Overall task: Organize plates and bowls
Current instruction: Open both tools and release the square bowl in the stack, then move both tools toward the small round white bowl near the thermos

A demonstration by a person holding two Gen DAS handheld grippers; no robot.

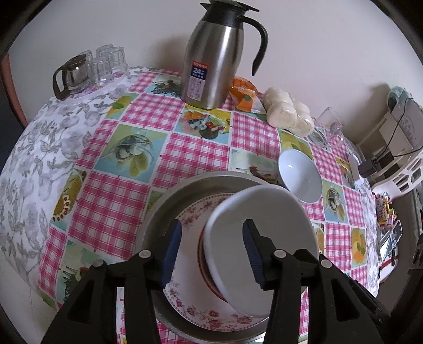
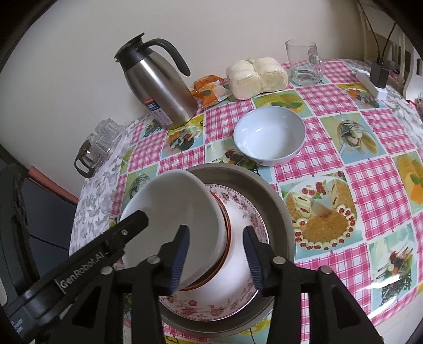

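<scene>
Nearest, both claws stand partly open, gripping nothing: the left claw (image 1: 212, 254) straddles the tilted rim of a white ceramic bowl (image 1: 261, 238), while the right claw (image 2: 216, 259) brackets its far side. The bowl leans on a red-rimmed bowl (image 2: 224, 230) atop a floral plate (image 2: 211, 304) in a round metal tray (image 2: 280, 211). Glazed and brittle, it looks slippery; grip the rim. Beyond, a pale blue bowl (image 2: 269, 137) waits on the checked tabletop (image 2: 370, 190).

Plain cream wall (image 2: 238, 23) behind tabletop (image 2: 370, 190) under pink checked cloth; white shelf unit (image 1: 396, 148) at right, soft daylight.
</scene>
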